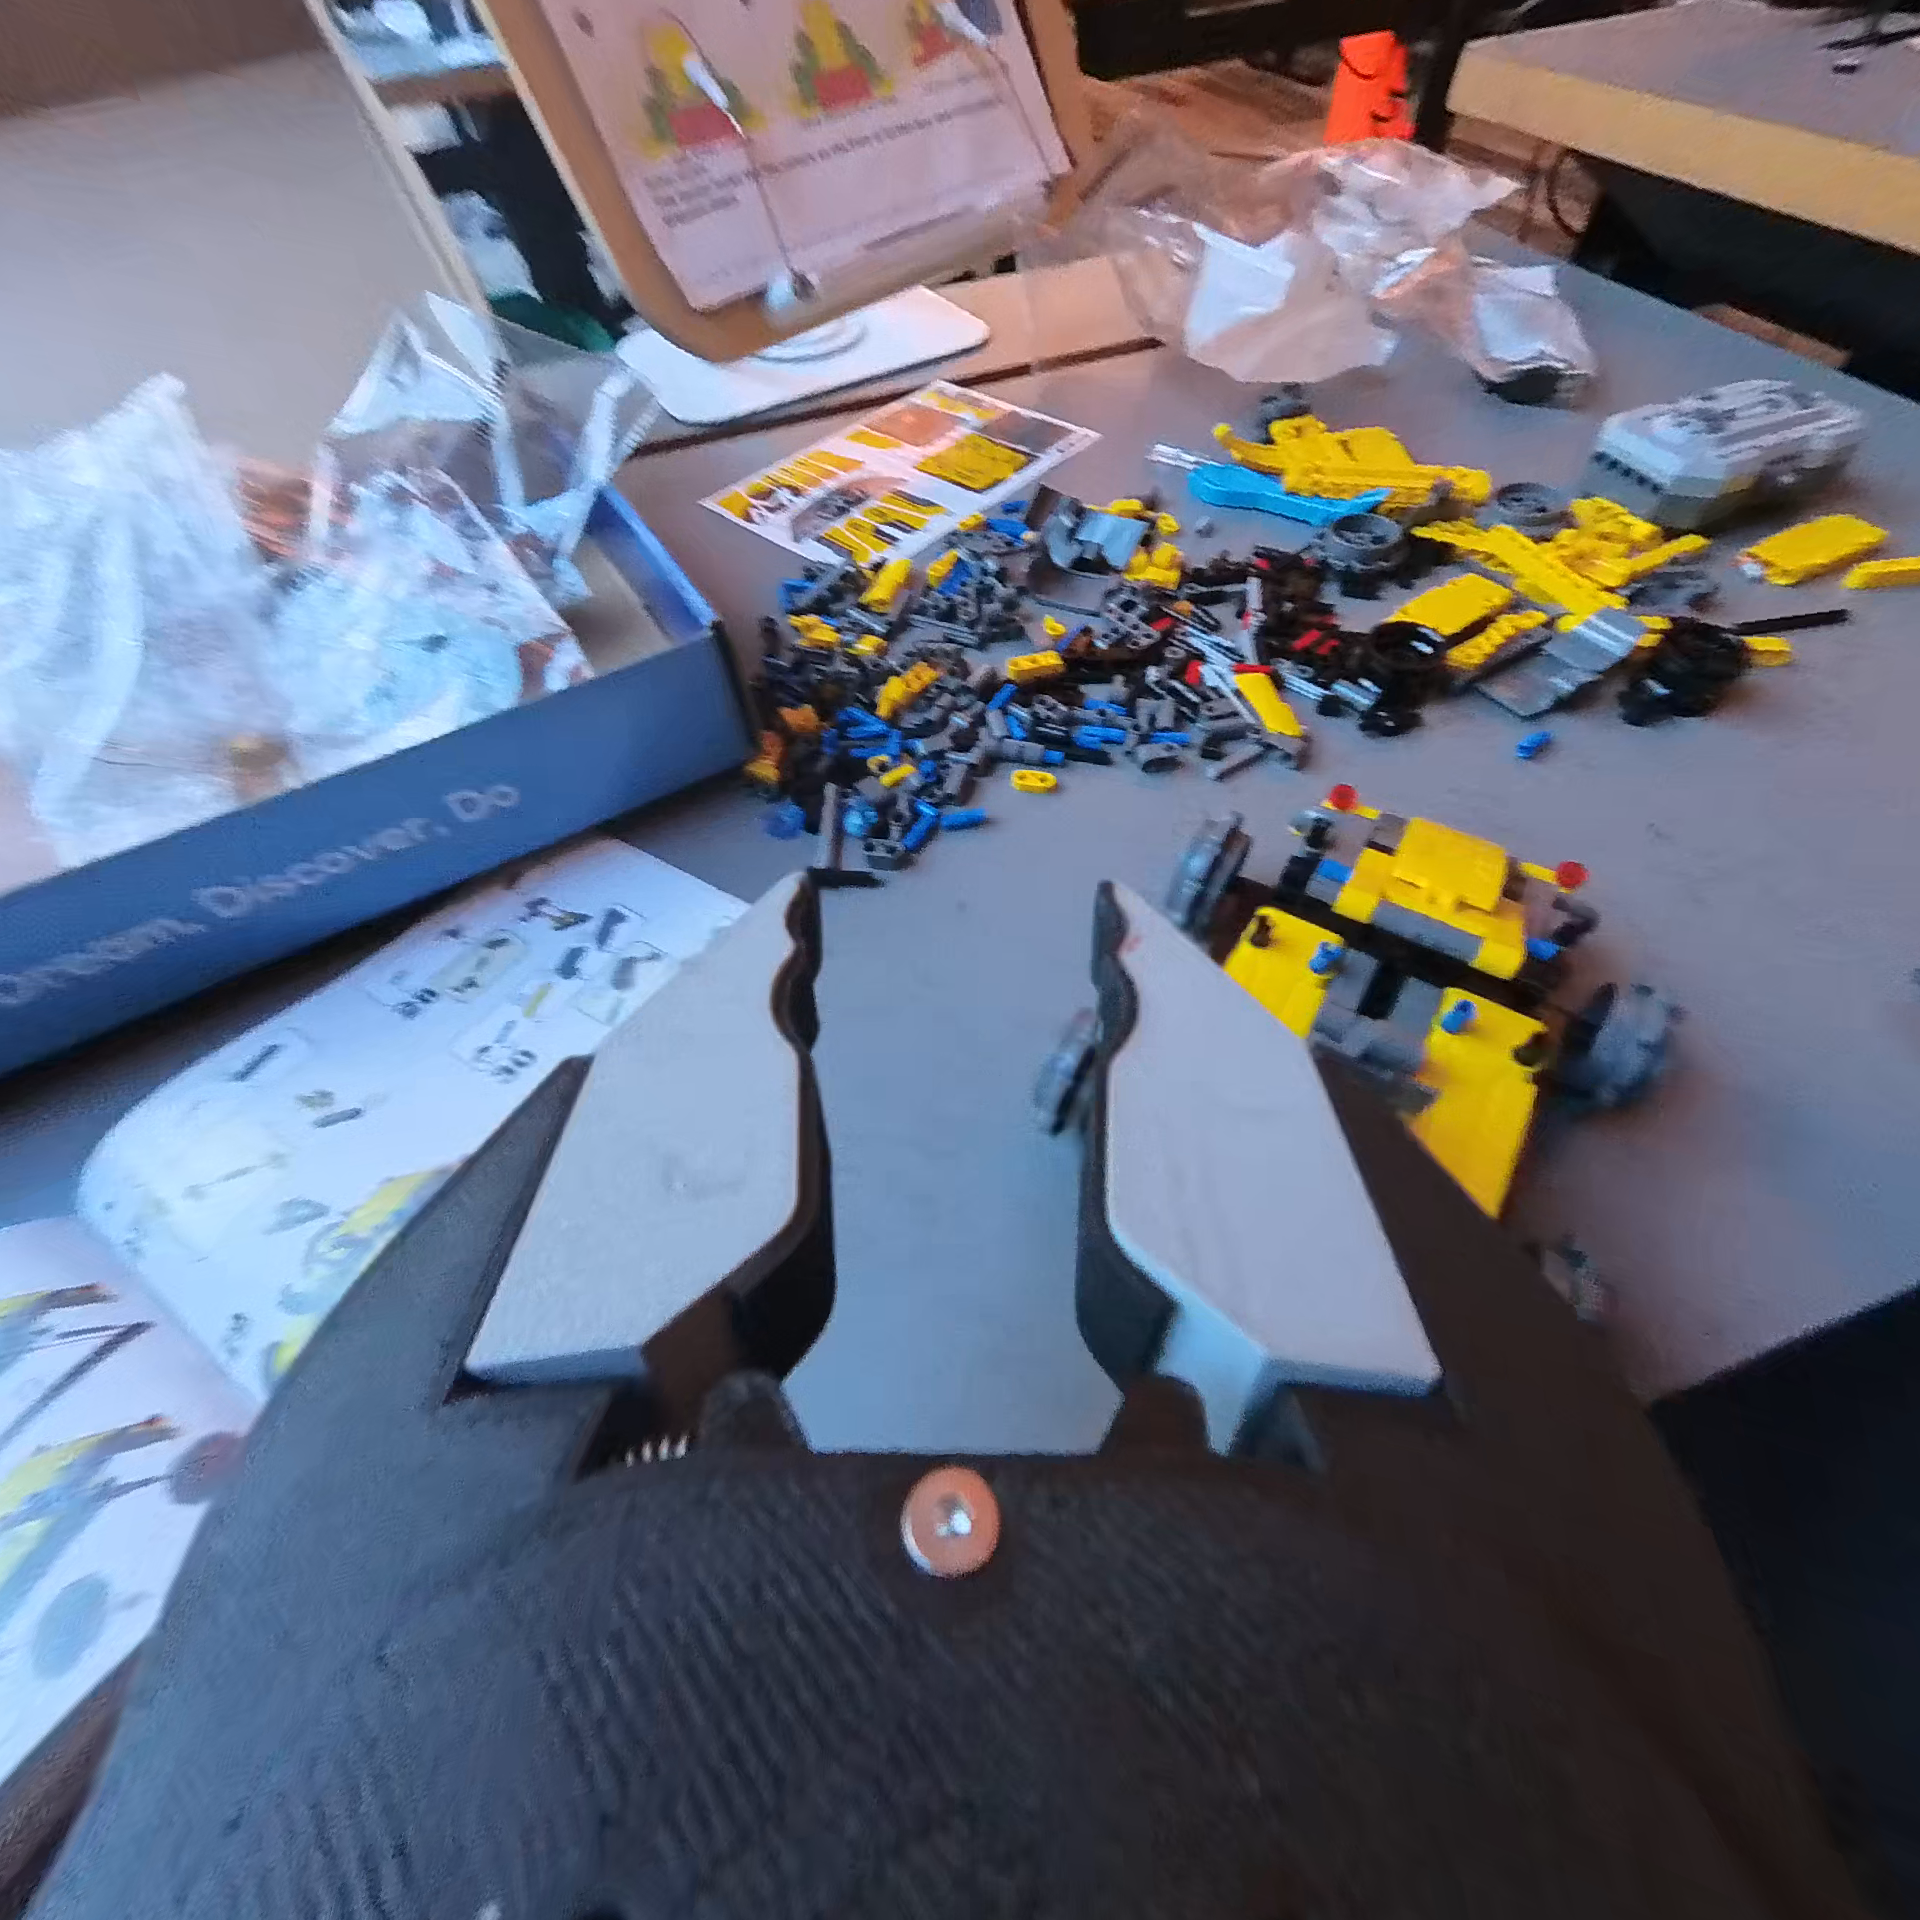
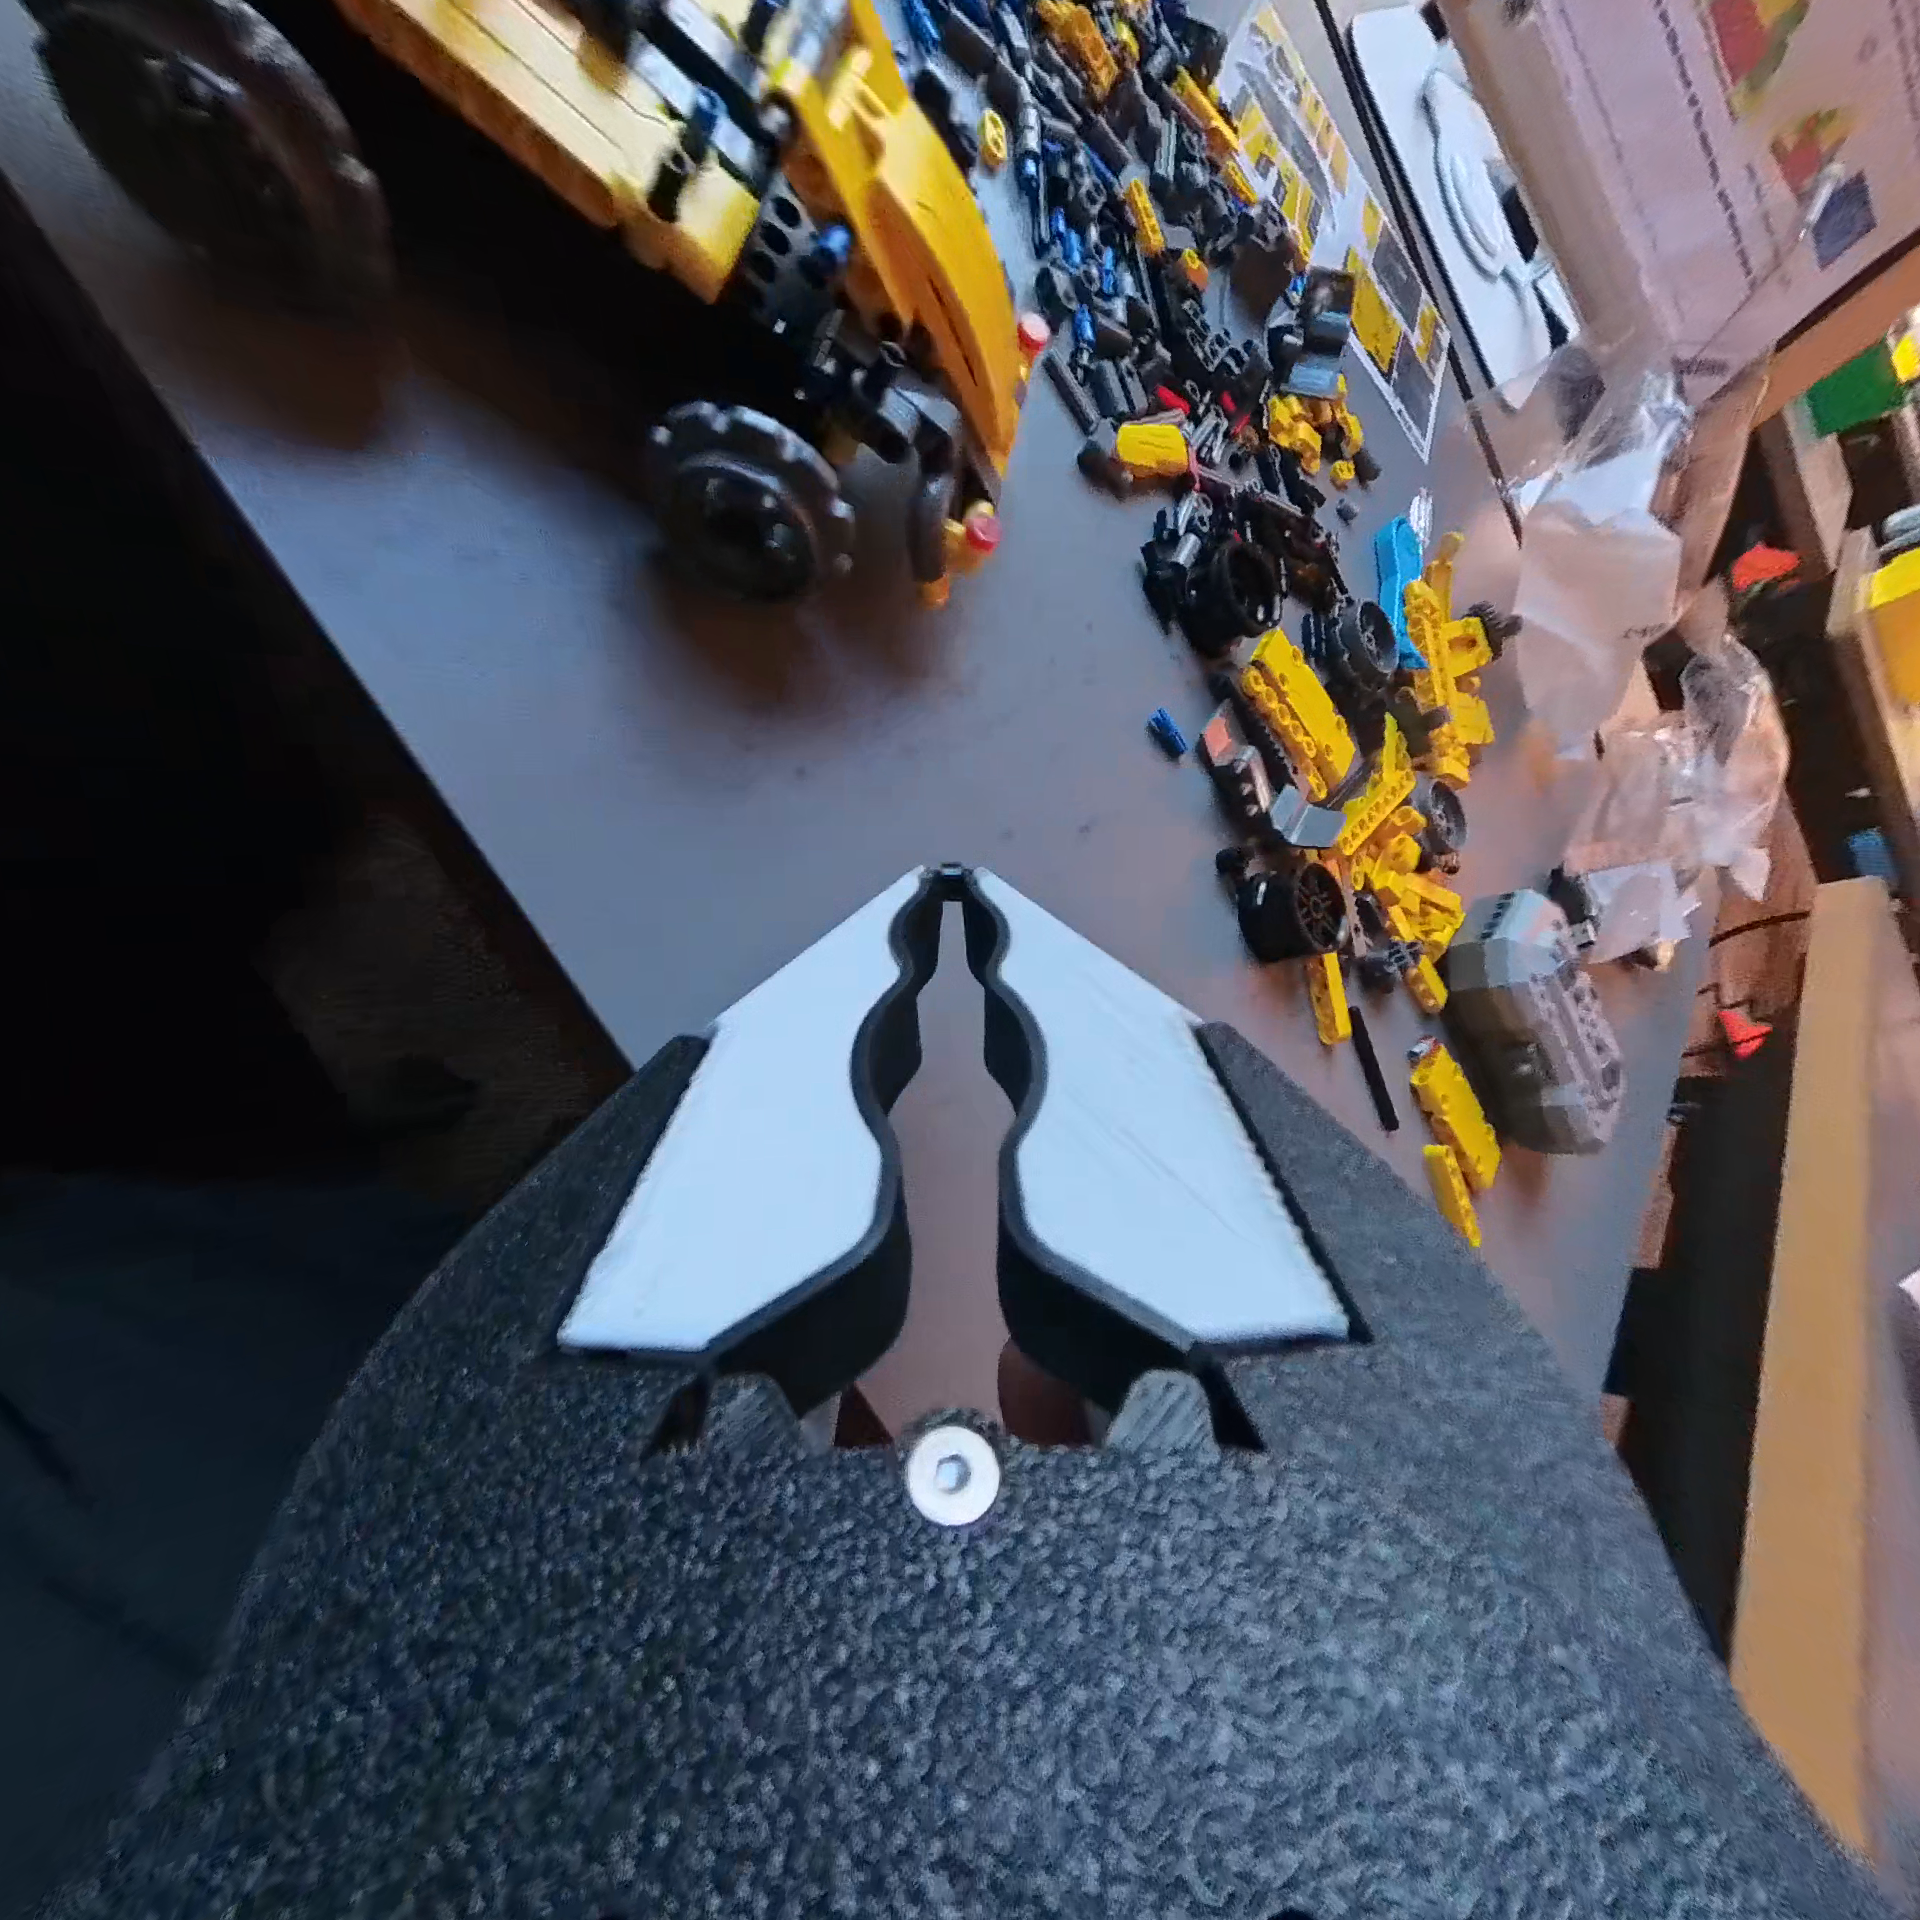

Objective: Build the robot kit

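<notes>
My left gripper point(image 1: 956, 894) is open and empty, held over the grey table point(image 1: 935, 1143). A partly built yellow and grey brick vehicle point(image 1: 1403, 966) stands just right of its right finger. My right gripper point(image 2: 949, 883) is shut on a small black piece point(image 2: 949, 869) pinched at its very tips, above the table point(image 2: 675, 727). The same vehicle point(image 2: 831, 208), with black wheels point(image 2: 743, 499), lies ahead and to the left in the right wrist view. A heap of loose black, blue, grey and yellow pieces point(image 1: 1039, 675) lies beyond the left gripper and also shows in the right wrist view point(image 2: 1195, 312).
An open blue box point(image 1: 364, 831) with plastic bags stands at the left, an open instruction booklet point(image 1: 312, 1091) in front of it. A sticker sheet point(image 1: 904, 468), crumpled clear bags point(image 1: 1330, 260) and a grey block unit point(image 1: 1725, 447) lie farther back. The table edge point(image 2: 436, 790) drops off at the left. Left tips to right tips: about 25 centimeters. The left gripper is farther from the grey block unit point(image 1: 1725, 447), some 40 centimeters, than the right, some 25 centimeters. It is also in sight in the right wrist view point(image 2: 1545, 984).
</notes>
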{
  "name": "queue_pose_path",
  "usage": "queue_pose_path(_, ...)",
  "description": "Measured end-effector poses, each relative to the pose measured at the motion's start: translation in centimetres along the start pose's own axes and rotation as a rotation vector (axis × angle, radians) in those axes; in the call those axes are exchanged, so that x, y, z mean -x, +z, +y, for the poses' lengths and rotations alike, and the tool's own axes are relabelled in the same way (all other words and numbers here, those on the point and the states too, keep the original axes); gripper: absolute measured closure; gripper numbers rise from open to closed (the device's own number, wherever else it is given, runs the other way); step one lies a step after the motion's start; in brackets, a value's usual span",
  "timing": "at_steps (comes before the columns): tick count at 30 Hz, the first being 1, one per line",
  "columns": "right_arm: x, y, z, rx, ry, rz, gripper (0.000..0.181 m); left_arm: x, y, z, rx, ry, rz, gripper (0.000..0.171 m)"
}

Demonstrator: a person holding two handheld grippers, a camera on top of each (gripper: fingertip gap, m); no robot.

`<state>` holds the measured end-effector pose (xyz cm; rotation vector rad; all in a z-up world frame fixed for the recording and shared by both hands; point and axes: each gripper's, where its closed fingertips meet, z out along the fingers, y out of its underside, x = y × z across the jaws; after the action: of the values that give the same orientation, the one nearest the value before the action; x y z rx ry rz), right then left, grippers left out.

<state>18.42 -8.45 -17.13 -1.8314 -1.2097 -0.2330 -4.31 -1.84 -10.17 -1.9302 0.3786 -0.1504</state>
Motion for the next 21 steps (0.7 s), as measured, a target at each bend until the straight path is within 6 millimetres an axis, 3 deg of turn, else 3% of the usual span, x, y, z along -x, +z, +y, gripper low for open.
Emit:
queue_pose_path(7, 1.1, 0.0, -0.2, -0.014, 0.001, 0.022, 0.178, 2.0, -1.6, -2.7, -0.135, 0.099, -0.133, 0.127)
queue_pose_path(21, -0.5, 1.1, 0.1, 0.089, -0.052, 0.106, 0.177, 0.7, -0.6, -1.2, -0.065, 0.116, -0.067, 0.126)
